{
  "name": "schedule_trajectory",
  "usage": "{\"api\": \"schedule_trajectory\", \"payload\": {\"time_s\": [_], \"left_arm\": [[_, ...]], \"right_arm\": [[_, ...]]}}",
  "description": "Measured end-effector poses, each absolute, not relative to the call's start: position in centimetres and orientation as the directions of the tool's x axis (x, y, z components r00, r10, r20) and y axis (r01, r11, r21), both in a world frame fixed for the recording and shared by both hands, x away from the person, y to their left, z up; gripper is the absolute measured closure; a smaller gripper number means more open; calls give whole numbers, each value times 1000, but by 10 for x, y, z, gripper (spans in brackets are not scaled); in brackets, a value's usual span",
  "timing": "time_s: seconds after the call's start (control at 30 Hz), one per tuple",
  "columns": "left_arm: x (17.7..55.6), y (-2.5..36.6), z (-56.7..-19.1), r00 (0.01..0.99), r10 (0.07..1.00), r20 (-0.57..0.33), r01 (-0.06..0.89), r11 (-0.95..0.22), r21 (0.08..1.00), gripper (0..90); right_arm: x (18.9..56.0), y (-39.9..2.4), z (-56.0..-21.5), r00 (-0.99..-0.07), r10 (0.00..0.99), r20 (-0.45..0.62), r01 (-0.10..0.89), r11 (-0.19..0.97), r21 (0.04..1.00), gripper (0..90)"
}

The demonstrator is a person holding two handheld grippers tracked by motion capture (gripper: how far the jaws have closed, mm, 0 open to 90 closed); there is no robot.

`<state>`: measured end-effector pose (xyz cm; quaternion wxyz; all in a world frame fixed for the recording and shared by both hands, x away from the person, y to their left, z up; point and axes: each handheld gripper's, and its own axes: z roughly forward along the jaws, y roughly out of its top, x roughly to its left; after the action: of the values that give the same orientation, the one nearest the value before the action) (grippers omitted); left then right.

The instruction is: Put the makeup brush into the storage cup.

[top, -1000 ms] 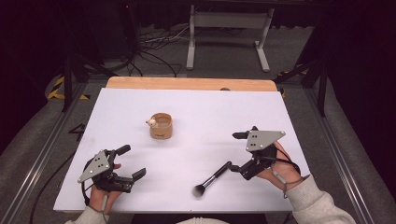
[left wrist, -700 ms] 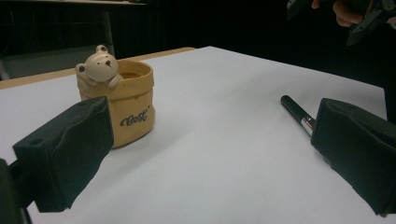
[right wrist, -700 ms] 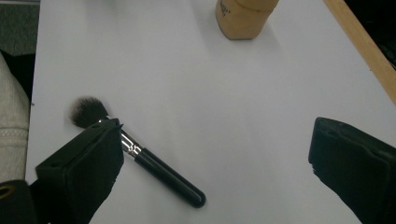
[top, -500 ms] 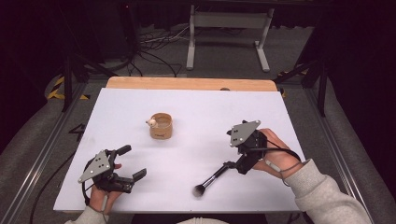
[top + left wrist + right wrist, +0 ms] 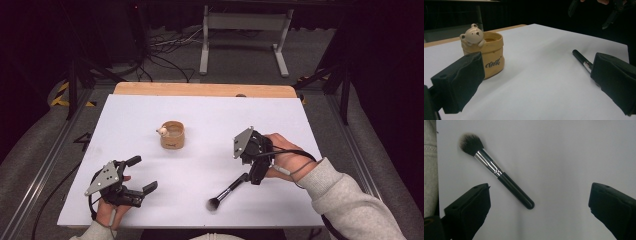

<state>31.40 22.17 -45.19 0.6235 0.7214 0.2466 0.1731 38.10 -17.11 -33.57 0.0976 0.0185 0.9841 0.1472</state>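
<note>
While we look down on the white worktop (image 5: 300, 130), a makeup brush (image 5: 227, 192) lies flat on it, well apart from a bear-faced pot (image 5: 172, 135). Just beside the brush handle, our right hand-held gripper (image 5: 255, 172) hovers, jaws spread. Farther from the brush, our left hand-held gripper (image 5: 142, 175) rests, jaws also spread.

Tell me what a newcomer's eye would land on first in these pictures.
First, the makeup brush lying flat on the white table, with the right gripper above its handle end, jaws spread wide and touching nothing. Next, the small tan pot near the table's middle, a little bear figure peeking over its rim. The left gripper rests open near the front left edge.
</note>
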Motion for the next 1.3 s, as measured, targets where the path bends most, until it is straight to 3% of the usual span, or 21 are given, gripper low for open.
{"api": "schedule_trajectory", "payload": {"time_s": [0.43,0.63,1.3], "left_arm": [[315,222,-453,819,570,-69,152,-99,983,0],[316,222,-453,819,569,-70,151,-96,984,0],[316,222,-454,820,567,-76,156,-93,983,0]], "right_arm": [[393,-161,-344,-990,45,-136,16,978,208,52],[398,-158,-351,-995,38,-91,21,985,173,113],[399,-153,-382,-997,8,-72,-4,987,161,102]]}}
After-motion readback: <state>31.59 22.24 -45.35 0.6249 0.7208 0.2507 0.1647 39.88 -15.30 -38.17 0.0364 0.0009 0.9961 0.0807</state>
